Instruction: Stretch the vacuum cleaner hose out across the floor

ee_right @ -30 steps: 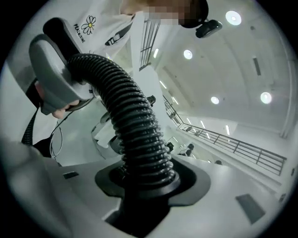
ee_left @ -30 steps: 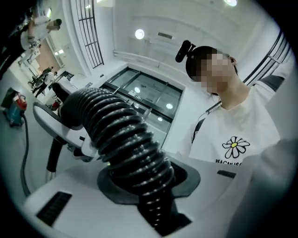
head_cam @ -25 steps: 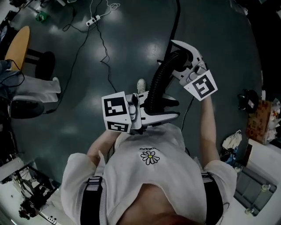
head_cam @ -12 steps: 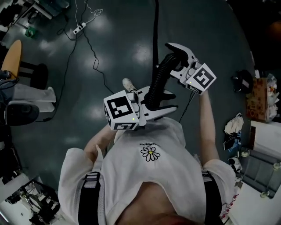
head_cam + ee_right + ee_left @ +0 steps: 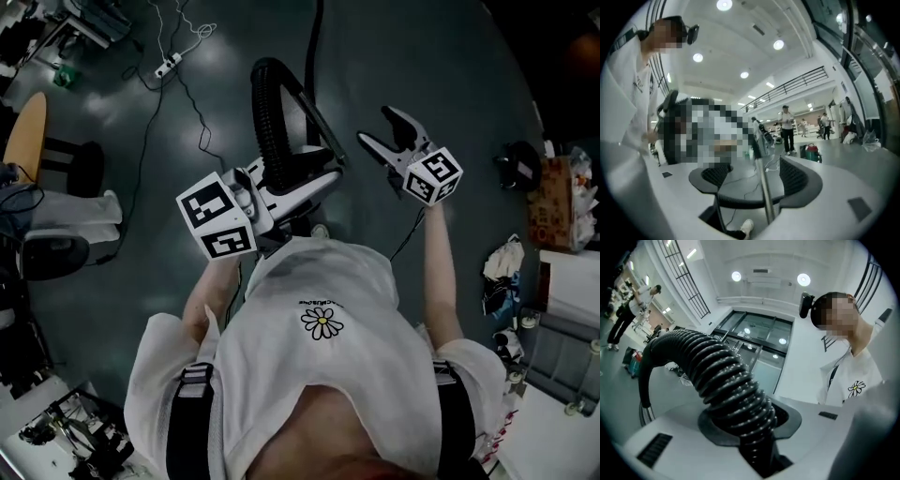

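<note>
The left gripper (image 5: 323, 176) had its jaws clamped on the black ribbed vacuum hose (image 5: 267, 103), which arched up just ahead of the person's white shirt (image 5: 319, 281) and bent back toward the floor (image 5: 450, 56). The right gripper (image 5: 377, 127), also ahead of the shirt, had just opened its jaws wide and held nothing. The hose looked light, springy and bendy, and its ribs should give grip. Small print above the shirt's daisy (image 5: 322, 323) was unreadable.

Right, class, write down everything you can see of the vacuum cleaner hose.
The vacuum cleaner hose is black and closely ribbed along its length, and looks like flexible plastic. One stretch sits between the jaws of the left tongs, which are closed on it. From there it rises and curves over in a tall arch. Nothing else can be seen touching it.
</note>
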`<state>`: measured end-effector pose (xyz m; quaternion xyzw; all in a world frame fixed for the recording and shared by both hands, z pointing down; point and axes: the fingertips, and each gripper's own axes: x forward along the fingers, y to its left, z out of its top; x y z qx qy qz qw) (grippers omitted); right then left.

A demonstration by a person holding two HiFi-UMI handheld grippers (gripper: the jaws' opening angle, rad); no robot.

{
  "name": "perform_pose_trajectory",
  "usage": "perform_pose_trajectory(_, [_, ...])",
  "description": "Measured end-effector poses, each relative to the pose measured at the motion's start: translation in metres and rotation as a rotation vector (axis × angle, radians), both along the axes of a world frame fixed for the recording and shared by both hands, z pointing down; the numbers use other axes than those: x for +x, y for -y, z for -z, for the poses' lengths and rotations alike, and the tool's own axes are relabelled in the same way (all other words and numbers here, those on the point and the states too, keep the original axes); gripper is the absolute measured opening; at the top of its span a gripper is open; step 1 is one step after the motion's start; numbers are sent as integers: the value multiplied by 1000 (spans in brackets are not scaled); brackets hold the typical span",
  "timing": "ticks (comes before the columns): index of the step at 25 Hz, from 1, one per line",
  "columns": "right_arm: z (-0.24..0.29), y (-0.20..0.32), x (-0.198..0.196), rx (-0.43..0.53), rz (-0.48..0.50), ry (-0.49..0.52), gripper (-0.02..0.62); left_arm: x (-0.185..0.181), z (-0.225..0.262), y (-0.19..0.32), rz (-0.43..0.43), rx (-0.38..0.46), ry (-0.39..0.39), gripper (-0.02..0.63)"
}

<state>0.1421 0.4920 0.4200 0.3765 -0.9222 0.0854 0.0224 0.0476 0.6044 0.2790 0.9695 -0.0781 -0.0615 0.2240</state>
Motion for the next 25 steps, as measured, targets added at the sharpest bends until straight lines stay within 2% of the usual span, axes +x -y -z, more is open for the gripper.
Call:
perform_pose_trajectory(2, [-33, 0, -34, -25, 78, -116, 334, 7, 4, -3, -15, 62, 47, 117])
perform_pose_trajectory(4, [-55, 13, -60, -23, 115, -204, 334, 9, 11, -5, -17, 120, 81, 117])
perform_pose_trajectory(7, [-66, 49, -83, -27, 87, -185, 334, 3, 26, -9, -31, 137, 64, 117])
perform_pose_trajectory(10, [-70, 88, -103, -56, 69, -142, 334, -2, 35, -22, -100, 144, 40, 117])
perform_pose_trajectory(12, [-89, 104, -123, -96, 118, -193, 334, -4, 36, -31, -145, 174, 48, 117])
perform_pose_trajectory(14, [-122, 107, -141, -200, 198, -275, 333, -9, 36, -35, -178, 201, 73, 117])
perform_pose_trajectory(15, [-138, 101, -149, -287, 245, -299, 319, -13, 35, -33, -183, 197, 85, 117])
perform_pose_trajectory(16, [-147, 92, -155, -367, 279, -309, 181, -19, 33, -27, -174, 180, 96, 117])
perform_pose_trajectory(17, [-150, 85, -159, -412, 281, -312, 119, -27, 30, -17, -148, 158, 107, 117])
perform_pose_trajectory(19, [-141, 81, -157, -403, 204, -306, 107, -44, 22, 6, -51, 133, 147, 117])
perform_pose_trajectory(21, [-122, 91, -132, -345, 76, -336, 106, -61, 12, 31, 78, 110, 187, 117])
perform_pose_trajectory(23, [-97, 106, -84, -261, -93, -430, 106, -81, 3, 51, 198, 49, 189, 117])
perform_pose_trajectory(25, [-65, 116, -25, -163, -264, -565, 106, -99, -4, 61, 272, -1, 184, 117])
